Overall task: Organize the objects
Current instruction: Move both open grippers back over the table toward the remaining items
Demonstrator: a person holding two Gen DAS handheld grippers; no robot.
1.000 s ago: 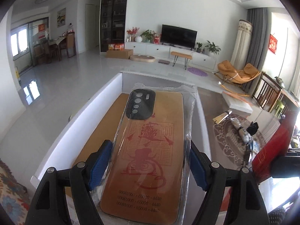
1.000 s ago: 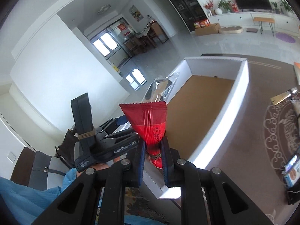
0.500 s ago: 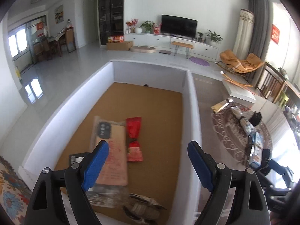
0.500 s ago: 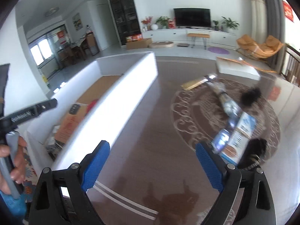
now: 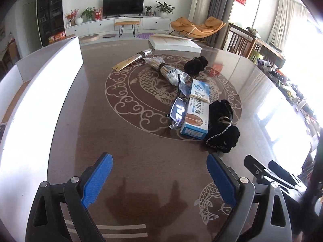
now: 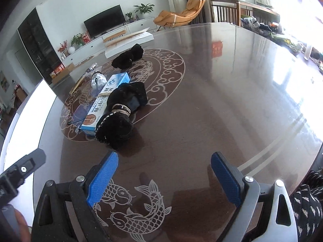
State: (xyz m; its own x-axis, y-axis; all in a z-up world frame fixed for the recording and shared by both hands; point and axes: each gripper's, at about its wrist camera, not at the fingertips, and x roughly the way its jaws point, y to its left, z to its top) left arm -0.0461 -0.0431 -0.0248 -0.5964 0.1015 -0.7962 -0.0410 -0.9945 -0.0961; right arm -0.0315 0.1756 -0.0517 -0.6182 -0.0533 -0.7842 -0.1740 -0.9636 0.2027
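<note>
My left gripper (image 5: 158,159) hovers over the dark patterned table; its jaws are opening with nothing between them. Ahead of it lie a blue-and-white medicine box (image 5: 196,111), a pair of glasses (image 5: 177,111) leaning on it, and a tied black cloth bundle (image 5: 222,125). The right gripper (image 6: 164,157) stands open and empty just short of that black bundle (image 6: 121,115), with the medicine box (image 6: 107,98) behind it. Along the left runs the white storage box wall (image 5: 40,92); its contents are hidden.
Farther back lie a second black bundle (image 5: 195,64), a plastic-wrapped bunch of sticks (image 5: 167,70), a tan flat packet (image 5: 131,59) and a flat white carton (image 5: 173,43). Bare tabletop (image 6: 232,100) stretches to the right. The table's edge curves at the right.
The left gripper let go of the wrapped phone case and the right let go of the red packet; both now lie in the white box. Both grippers swung right and down over the table.
</note>
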